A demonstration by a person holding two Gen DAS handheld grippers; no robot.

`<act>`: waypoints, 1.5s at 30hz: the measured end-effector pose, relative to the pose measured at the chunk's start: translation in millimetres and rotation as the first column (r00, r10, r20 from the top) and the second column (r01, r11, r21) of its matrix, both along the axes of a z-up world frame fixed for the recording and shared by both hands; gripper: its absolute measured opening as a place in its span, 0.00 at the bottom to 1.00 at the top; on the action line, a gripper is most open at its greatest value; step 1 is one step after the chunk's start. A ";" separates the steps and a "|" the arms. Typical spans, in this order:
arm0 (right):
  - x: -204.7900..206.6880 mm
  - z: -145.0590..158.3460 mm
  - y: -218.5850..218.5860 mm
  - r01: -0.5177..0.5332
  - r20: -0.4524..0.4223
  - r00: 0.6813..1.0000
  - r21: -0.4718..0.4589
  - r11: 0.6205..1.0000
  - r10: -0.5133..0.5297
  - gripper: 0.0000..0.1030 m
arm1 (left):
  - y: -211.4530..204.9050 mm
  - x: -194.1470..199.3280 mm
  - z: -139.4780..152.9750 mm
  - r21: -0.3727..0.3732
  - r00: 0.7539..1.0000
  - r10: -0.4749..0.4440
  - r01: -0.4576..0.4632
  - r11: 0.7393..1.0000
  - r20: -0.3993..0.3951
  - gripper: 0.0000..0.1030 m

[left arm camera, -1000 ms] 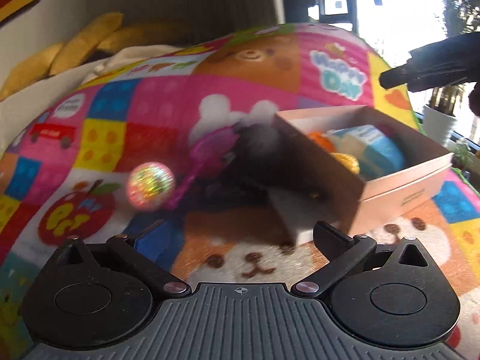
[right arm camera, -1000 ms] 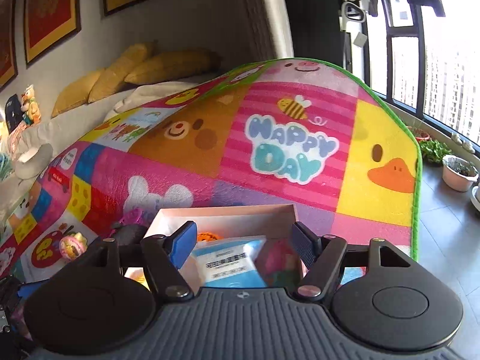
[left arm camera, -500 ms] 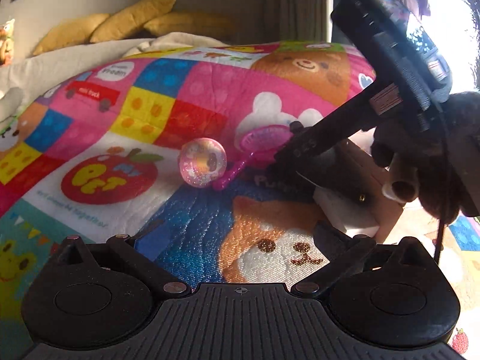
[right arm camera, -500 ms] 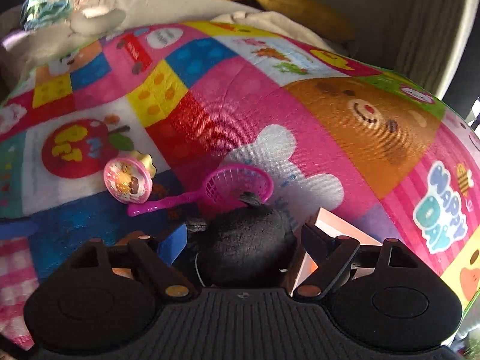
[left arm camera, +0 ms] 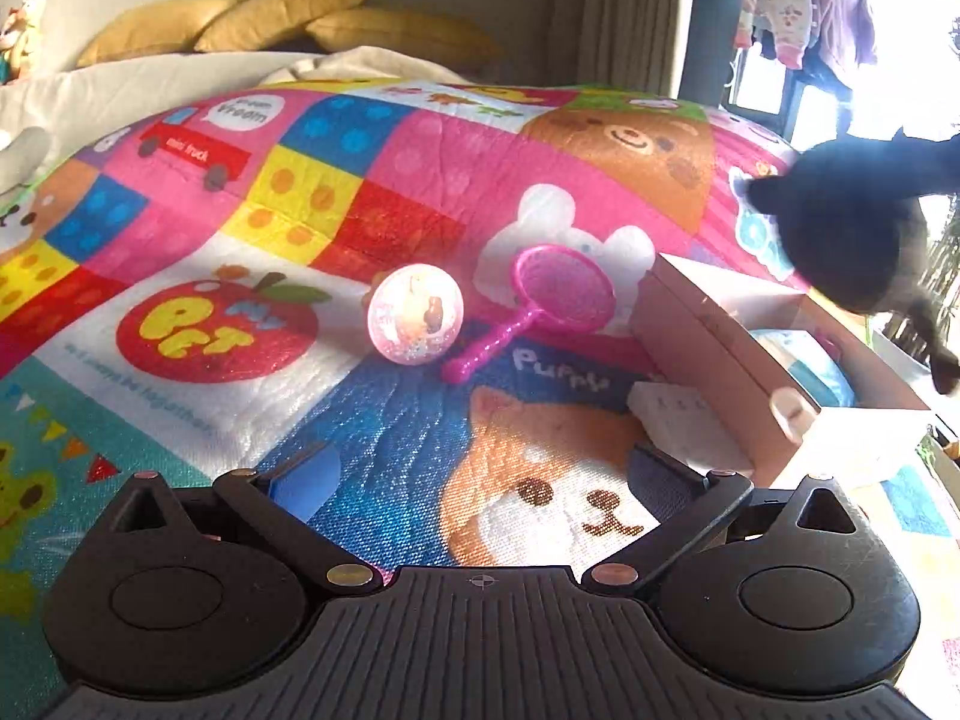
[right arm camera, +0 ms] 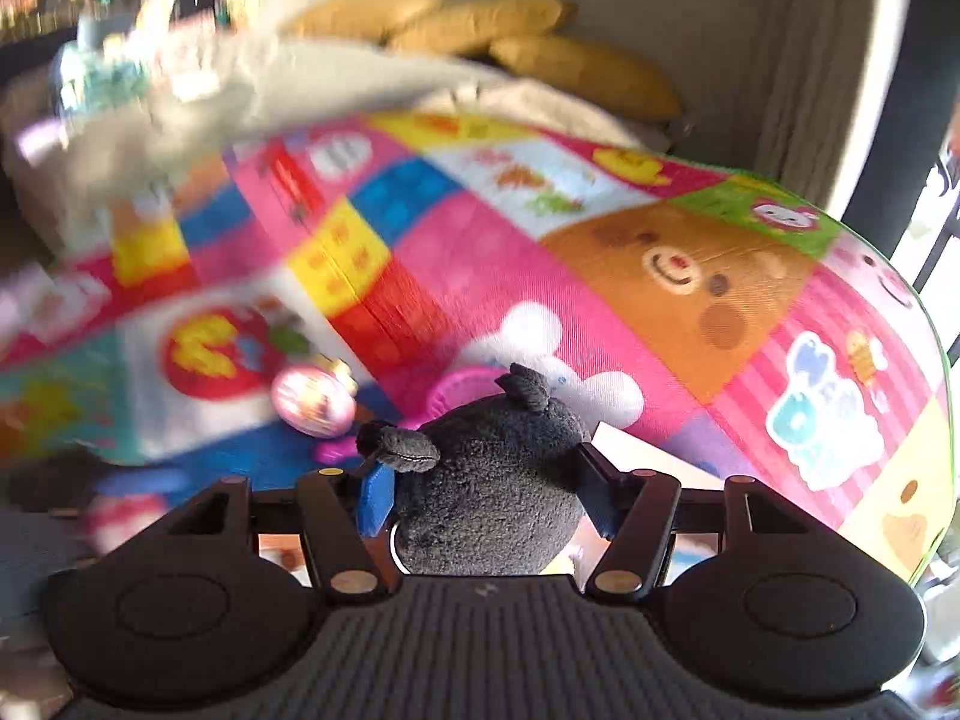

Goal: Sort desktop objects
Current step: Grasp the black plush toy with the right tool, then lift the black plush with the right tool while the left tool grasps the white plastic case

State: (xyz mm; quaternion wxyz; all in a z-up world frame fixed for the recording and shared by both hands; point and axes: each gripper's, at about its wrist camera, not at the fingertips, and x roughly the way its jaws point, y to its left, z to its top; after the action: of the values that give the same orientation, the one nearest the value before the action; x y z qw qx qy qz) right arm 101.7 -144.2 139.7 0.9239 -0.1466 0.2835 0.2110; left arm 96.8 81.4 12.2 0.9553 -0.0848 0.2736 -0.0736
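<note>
Gripping one dark plush (right arm camera: 489,480), the right gripper (right arm camera: 486,498) holds it above the box (left arm camera: 720,336), so this item looks nearly sorted. Several things already lie in the box. Left out on the mat (left arm camera: 390,180): one pink ball (left arm camera: 414,315), one net (left arm camera: 540,306), one white block (left arm camera: 678,420). Left gripper (left arm camera: 474,468) hangs wide open, empty.

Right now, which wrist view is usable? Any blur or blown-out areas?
Left wrist view: sharp on the round pink glitter ball and pink plastic net scoop; window at upper right blown out, dark grey plush toy mostly silhouetted. Right wrist view: heavy motion blur across the left half, while the plush in the right tongs stays sharp.
</note>
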 end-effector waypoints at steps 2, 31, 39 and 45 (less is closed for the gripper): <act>-30.5 2.7 -28.5 0.002 -0.013 1.000 0.071 0.998 -0.001 0.61 | -2.3 1.4 0.4 0.014 1.000 0.000 0.000 1.000 -0.011 1.00; -60.9 -142.8 -149.7 0.238 -0.156 0.971 0.501 0.832 -0.183 1.00 | -32.2 57.5 27.9 0.155 0.985 -0.172 0.174 0.972 -0.028 1.00; -63.2 -142.1 -149.8 0.250 -0.142 0.968 0.497 0.831 -0.207 1.00 | -85.3 69.1 10.1 0.224 0.957 -0.282 0.290 0.930 -0.065 0.95; -61.9 -143.3 -150.2 0.252 -0.150 0.967 0.500 0.829 -0.204 1.00 | -86.7 85.4 4.3 0.142 0.944 -0.313 0.325 0.935 -0.101 0.86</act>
State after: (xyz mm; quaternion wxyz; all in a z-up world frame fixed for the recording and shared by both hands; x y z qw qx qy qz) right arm 39.8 -294.5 -3.5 0.9340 0.1502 0.2738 0.1738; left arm 182.2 -5.3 16.5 0.9231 0.0333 0.3250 -0.2027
